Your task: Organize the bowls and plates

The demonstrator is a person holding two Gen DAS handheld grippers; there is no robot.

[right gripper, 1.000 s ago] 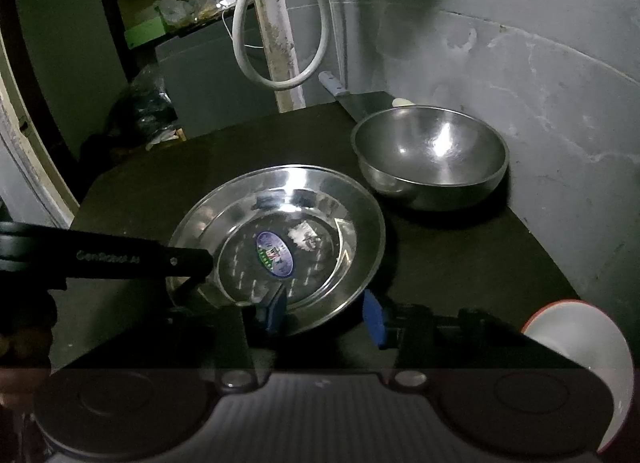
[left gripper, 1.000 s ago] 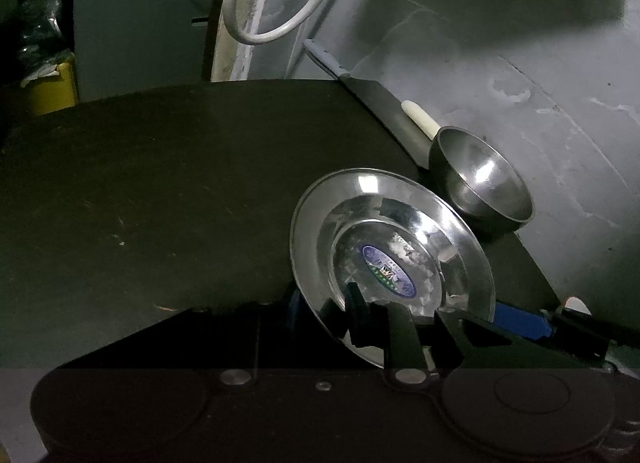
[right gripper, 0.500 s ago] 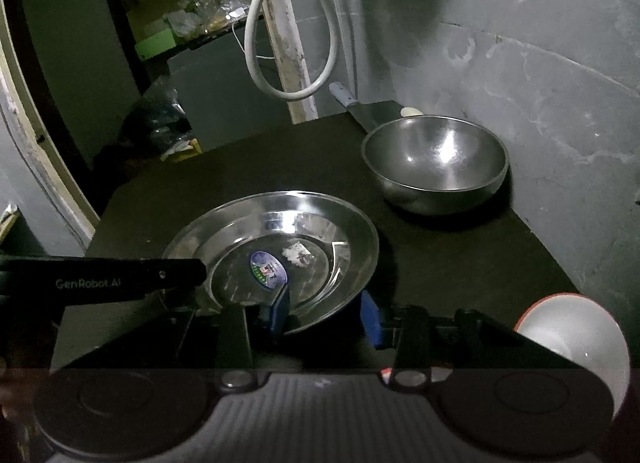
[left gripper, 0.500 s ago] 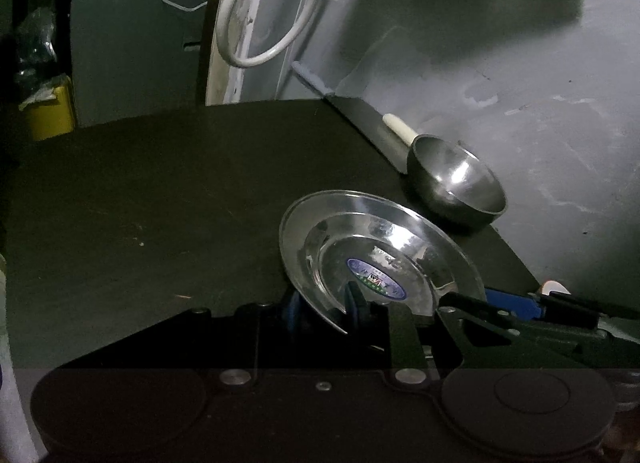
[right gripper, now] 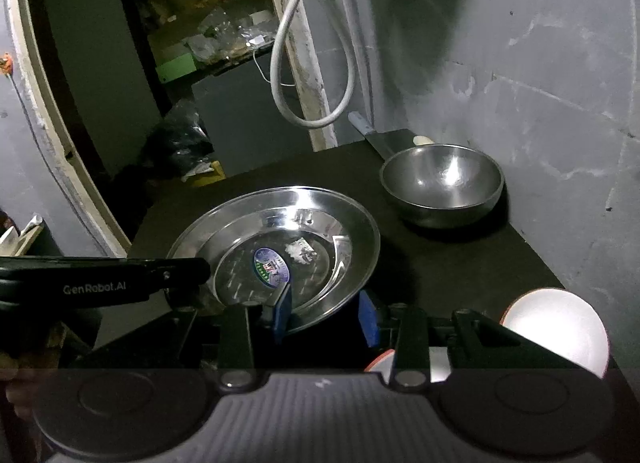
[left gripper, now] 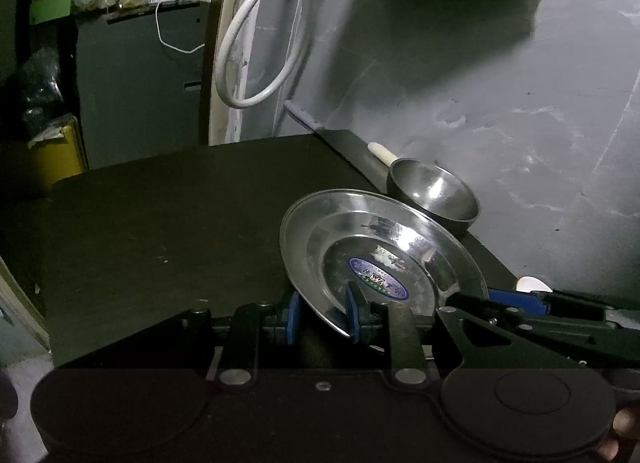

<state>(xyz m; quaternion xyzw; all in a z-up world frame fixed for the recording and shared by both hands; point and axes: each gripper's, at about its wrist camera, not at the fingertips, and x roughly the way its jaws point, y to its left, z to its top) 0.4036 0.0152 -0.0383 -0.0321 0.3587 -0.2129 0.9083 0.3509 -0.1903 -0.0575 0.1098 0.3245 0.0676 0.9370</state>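
Steel plate (left gripper: 380,259) tilted above dark tabletop (left gripper: 160,215), rim pinched between left gripper (left gripper: 322,313) fingers and straddled by right gripper (right gripper: 326,313) fingers, grip there unclear. Steel bowl (right gripper: 442,179) beyond by wall; white bowl (right gripper: 556,323) near right.

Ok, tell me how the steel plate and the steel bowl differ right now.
The steel plate is wide and shallow; the steel bowl is deep and rounded. The plate carries a blue oval sticker at its centre; the bowl's inside is bare. The plate is tilted, with its rim between the fingers of both the left gripper and the right gripper; the bowl sits upright on the black table, by the wall, untouched. Both are shiny metal.
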